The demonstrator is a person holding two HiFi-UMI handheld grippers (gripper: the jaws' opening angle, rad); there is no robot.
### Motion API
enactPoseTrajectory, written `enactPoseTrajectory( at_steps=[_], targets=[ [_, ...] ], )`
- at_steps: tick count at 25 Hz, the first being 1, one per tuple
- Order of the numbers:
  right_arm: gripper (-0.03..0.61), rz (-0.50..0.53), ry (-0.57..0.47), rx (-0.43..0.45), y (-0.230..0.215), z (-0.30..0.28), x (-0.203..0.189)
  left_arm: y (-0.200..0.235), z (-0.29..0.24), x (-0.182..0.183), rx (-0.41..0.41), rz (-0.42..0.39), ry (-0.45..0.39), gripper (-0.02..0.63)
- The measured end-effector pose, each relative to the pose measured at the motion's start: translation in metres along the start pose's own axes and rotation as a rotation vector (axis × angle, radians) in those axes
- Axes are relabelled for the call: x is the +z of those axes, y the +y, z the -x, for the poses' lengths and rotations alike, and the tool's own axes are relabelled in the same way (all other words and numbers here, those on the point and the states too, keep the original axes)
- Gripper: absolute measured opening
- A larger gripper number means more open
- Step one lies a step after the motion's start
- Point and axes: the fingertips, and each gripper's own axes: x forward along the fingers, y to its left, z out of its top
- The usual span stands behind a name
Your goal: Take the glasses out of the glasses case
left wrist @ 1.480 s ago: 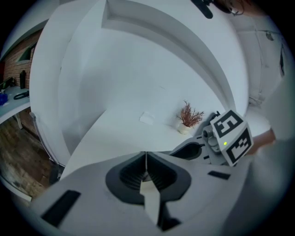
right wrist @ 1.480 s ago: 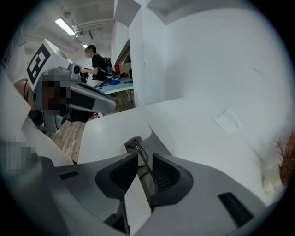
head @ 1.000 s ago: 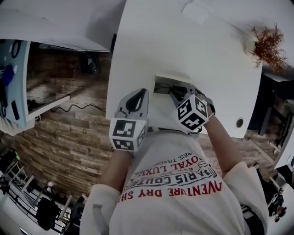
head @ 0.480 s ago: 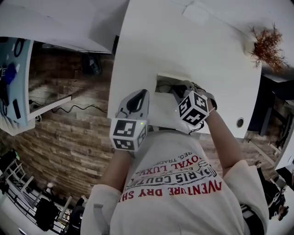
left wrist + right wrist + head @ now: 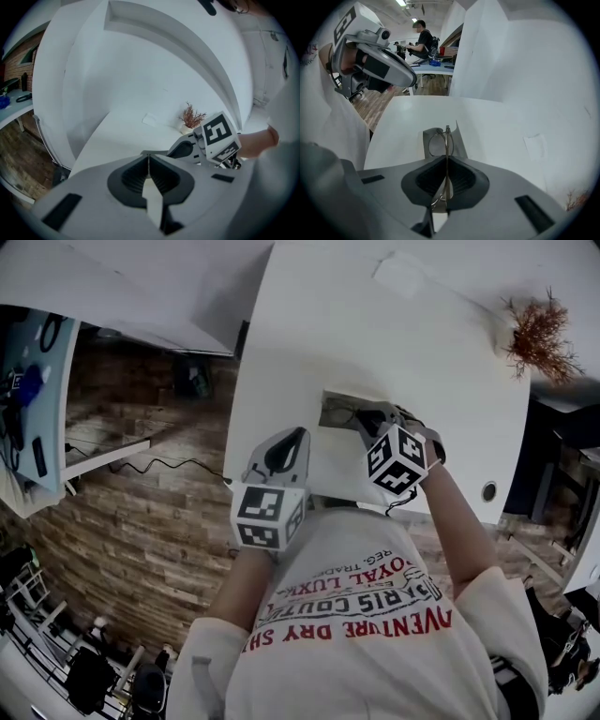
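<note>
The right gripper (image 5: 447, 161) has shifted slightly rightward. Its jaws clamp the glasses (image 5: 447, 136) over the open glasses case (image 5: 342, 460). The left gripper (image 5: 149, 159), jaws closed, sits at the case's left edge, probably bracing it.

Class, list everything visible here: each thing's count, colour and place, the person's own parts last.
glasses: one, thin metal frame, held by the right gripper
glasses case: one, white, open, near side of the table
dried plant: one, reddish-brown, table's far right
paper slip: one, white, far end of table
table: one, white
seated person: one, dark top, background desk
left gripper: one, grey, fingers shut, apparently on the case's flap
right gripper: one, grey, at the case
shirt: one, white, printed, bottom of head view
</note>
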Motion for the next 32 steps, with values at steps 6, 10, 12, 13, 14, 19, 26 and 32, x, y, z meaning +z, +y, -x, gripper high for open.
enactPoseTrajectory(
  at_steps=[6,10,12,13,14,19,26,32],
  targets=[
    [0.025,-0.016,-0.03,-0.042,-0.004,0.017,0.006,-0.007,0.009,0.008,0.0,-0.017,-0.028,0.012],
    [0.025,-0.035,-0.073,-0.05,0.0,0.032,0.014,-0.011,0.015,0.016,-0.001,-0.038,-0.052,0.012],
    [0.025,-0.055,-0.098,-0.065,-0.001,0.041,0.018,-0.013,0.017,0.021,-0.002,-0.051,-0.068,0.012],
    [0.025,-0.071,-0.112,-0.075,-0.002,0.045,0.019,-0.014,0.018,0.024,-0.004,-0.057,-0.074,0.012],
    [0.025,-0.094,-0.127,-0.086,-0.003,0.05,0.021,-0.016,0.019,0.027,-0.006,-0.062,-0.08,0.012],
    [0.025,-0.268,-0.203,-0.127,-0.011,0.074,0.028,-0.021,0.021,0.039,-0.021,-0.084,-0.105,0.012],
    [0.025,-0.495,-0.346,-0.187,-0.027,0.112,0.036,-0.036,0.019,0.071,-0.052,-0.142,-0.166,0.012],
    [0.025,-0.634,-0.513,-0.284,-0.048,0.148,0.045,-0.042,0.025,0.103,-0.051,-0.198,-0.23,0.012]
  ],
)
